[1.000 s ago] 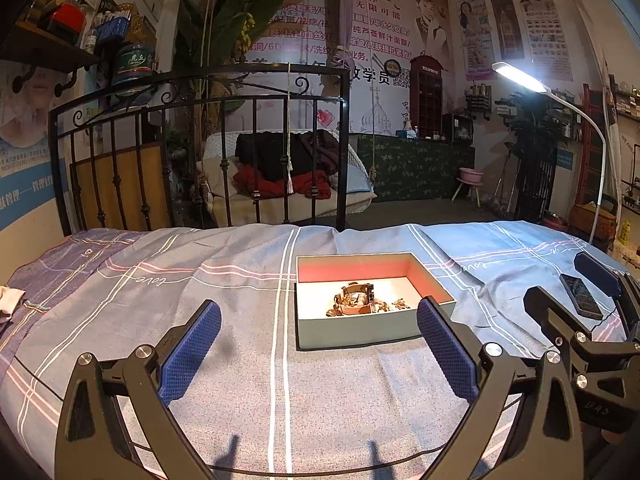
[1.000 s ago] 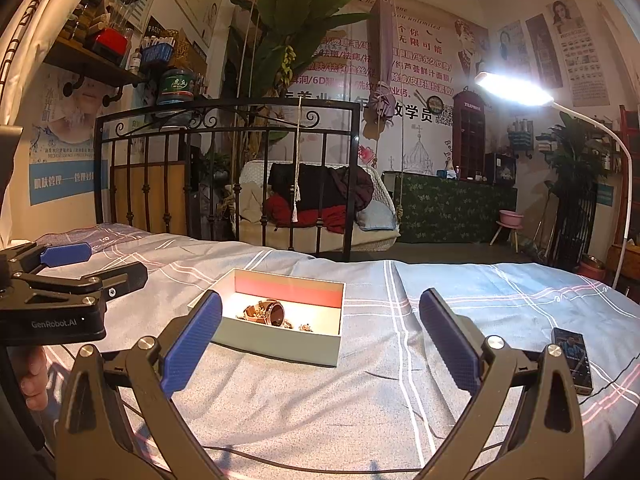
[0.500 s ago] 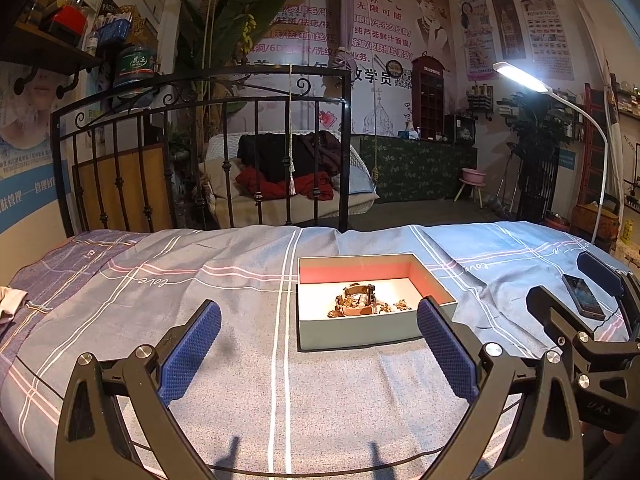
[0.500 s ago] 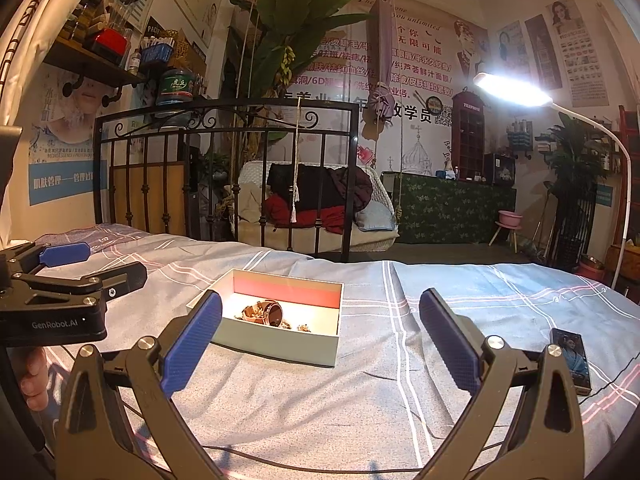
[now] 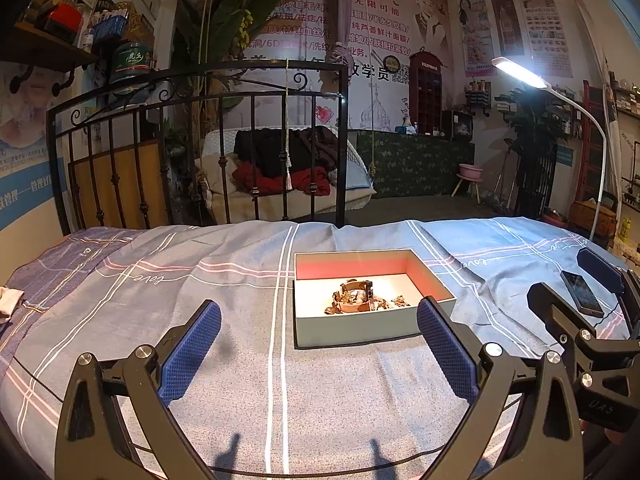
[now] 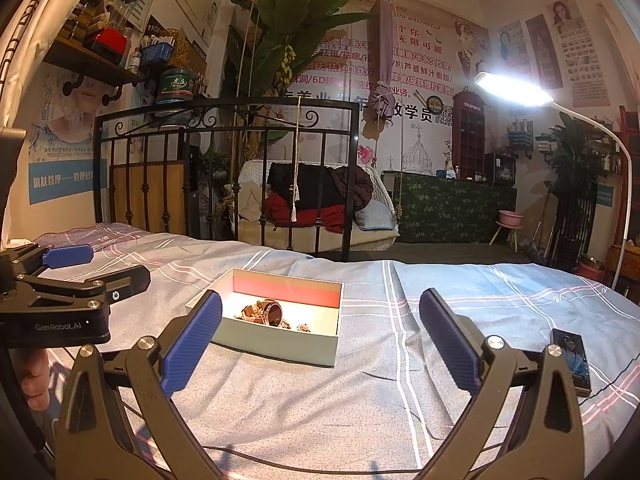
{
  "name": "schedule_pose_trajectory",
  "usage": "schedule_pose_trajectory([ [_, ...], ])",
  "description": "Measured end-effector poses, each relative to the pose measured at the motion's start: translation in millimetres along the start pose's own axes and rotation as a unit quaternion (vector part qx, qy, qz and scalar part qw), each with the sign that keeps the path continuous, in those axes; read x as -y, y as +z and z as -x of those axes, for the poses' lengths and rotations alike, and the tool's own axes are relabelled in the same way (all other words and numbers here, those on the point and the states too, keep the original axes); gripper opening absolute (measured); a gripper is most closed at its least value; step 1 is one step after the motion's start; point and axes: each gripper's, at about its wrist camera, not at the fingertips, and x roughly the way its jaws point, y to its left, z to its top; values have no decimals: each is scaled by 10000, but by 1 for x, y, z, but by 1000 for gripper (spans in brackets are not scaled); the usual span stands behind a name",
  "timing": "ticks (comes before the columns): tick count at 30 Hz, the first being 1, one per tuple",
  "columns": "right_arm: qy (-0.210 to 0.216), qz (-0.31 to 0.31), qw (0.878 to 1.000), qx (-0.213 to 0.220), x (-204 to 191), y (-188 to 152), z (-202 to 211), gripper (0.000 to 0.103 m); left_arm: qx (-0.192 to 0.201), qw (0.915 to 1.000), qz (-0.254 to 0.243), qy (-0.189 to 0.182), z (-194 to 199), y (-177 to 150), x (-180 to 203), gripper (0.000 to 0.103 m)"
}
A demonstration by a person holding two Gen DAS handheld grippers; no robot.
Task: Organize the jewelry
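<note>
A shallow grey box (image 5: 360, 330) with a pink inner wall sits on the striped bedspread. Inside lies a brown-strapped watch (image 5: 356, 298) amid a small heap of gold jewelry (image 5: 398, 302). My left gripper (image 5: 318, 326) hovers open in front of the box, nothing between its blue pads. In the right wrist view the same box (image 6: 280, 340) lies ahead and left, the watch (image 6: 266, 312) and small pieces (image 6: 300, 326) inside. My right gripper (image 6: 320, 316) is open and empty too, nearer than the box.
A phone (image 5: 582, 294) lies on the bedspread (image 5: 120, 300) to the right, also seen as the phone (image 6: 570, 356) with a cable. A black iron bed frame (image 5: 200, 152) stands behind. A lit floor lamp (image 6: 516, 88) arches in from the right.
Both grippers stay open; the views barely shift, the left camera drifting slightly so the box sits a touch lower in frame.
</note>
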Motion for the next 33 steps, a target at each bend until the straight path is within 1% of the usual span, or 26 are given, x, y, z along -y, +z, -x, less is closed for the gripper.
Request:
schedule_pose_trajectory([
  [19,-35,-1,10000,-10,2,1,-1,97,-1,10000,-18,-11,0,0,0,97],
  [27,-37,21,10000,-26,4,1,-2,97,-69,9999,-62,50,-2,-2,3,97],
  [33,-36,23,10000,-52,5,1,-2,97,-81,10000,-54,16,-2,-3,3,97],
])
